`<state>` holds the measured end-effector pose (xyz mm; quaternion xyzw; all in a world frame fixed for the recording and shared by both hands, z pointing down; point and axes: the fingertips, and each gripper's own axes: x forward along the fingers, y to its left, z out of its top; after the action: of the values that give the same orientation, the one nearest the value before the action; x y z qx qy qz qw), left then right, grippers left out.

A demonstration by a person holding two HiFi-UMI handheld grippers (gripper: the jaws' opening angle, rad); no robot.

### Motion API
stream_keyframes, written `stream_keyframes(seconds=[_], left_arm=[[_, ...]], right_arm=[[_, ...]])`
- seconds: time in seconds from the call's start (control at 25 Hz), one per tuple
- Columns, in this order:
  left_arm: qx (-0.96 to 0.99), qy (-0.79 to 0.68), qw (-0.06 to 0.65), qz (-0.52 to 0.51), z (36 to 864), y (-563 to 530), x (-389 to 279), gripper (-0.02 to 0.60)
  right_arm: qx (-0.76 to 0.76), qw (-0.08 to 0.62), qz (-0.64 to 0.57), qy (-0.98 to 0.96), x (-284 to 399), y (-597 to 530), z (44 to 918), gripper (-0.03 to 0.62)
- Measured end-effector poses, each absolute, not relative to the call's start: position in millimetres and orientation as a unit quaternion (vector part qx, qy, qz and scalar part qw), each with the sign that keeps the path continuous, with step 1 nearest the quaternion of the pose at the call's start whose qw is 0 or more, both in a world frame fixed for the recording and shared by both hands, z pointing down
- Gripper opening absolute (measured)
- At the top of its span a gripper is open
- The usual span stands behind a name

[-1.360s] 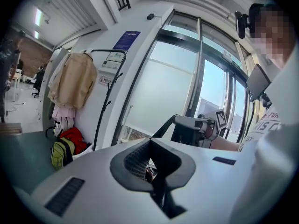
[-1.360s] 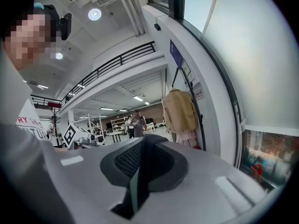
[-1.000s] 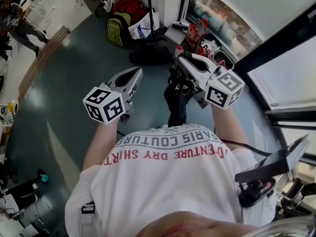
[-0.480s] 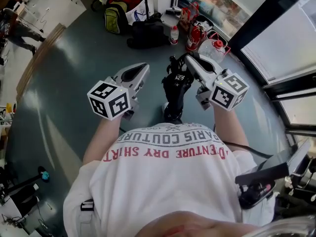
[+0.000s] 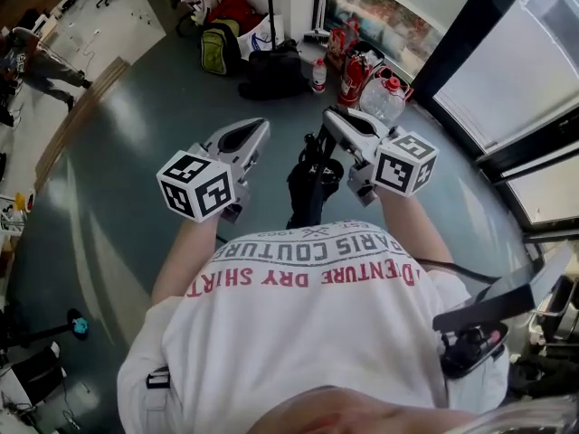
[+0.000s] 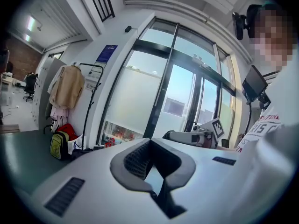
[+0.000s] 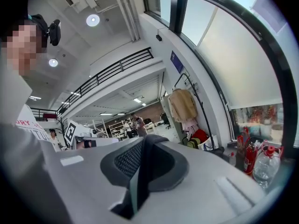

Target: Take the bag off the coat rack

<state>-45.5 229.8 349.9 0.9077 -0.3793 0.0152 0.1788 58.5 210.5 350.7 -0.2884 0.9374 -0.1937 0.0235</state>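
A black bag [image 5: 312, 183] hangs by its strap below my right gripper [image 5: 328, 117], away from the coat rack. In the right gripper view a dark strap [image 7: 138, 181] runs up between the jaws of that gripper [image 7: 140, 158], which is shut on it. My left gripper [image 5: 257, 128] is held level beside the bag, apart from it. Its jaws [image 6: 152, 168] stand slightly open with nothing between them. The coat rack [image 6: 88, 101] stands by the window with a beige coat [image 6: 67, 85] on it; its pole [image 5: 270, 7] shows at the top of the head view.
A green backpack [image 5: 216, 48], a red bag [image 5: 237, 11], a white carrier bag [image 5: 264, 34] and a black bag [image 5: 271, 75] lie at the rack's foot. Water bottles [image 5: 380, 98] and red canisters [image 5: 353, 70] stand along the window wall. Other people stand far left [image 5: 36, 57].
Both grippers have stayed side by side with the bag still hanging from the right one. The view has shifted, so the bags at the rack's foot and the bottles show more fully.
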Motion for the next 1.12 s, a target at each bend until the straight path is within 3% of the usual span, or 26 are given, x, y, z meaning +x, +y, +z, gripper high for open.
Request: stream_keyframes(seconds=[0.48, 1.12], left_arm=[[0.912, -0.381, 0.153, -0.004, 310.5, 266.7, -43.2, 0.002], [0.913, -0.376, 0.161, 0.003, 318.1, 269.5, -48.3, 0.002]], right_arm=[[-0.251, 0.011, -0.183, 0.95, 41.6, 269.0, 318.9, 0.021], [-0.286, 0.003, -0.166, 0.944, 44.5, 257.0, 323.0, 0.021]])
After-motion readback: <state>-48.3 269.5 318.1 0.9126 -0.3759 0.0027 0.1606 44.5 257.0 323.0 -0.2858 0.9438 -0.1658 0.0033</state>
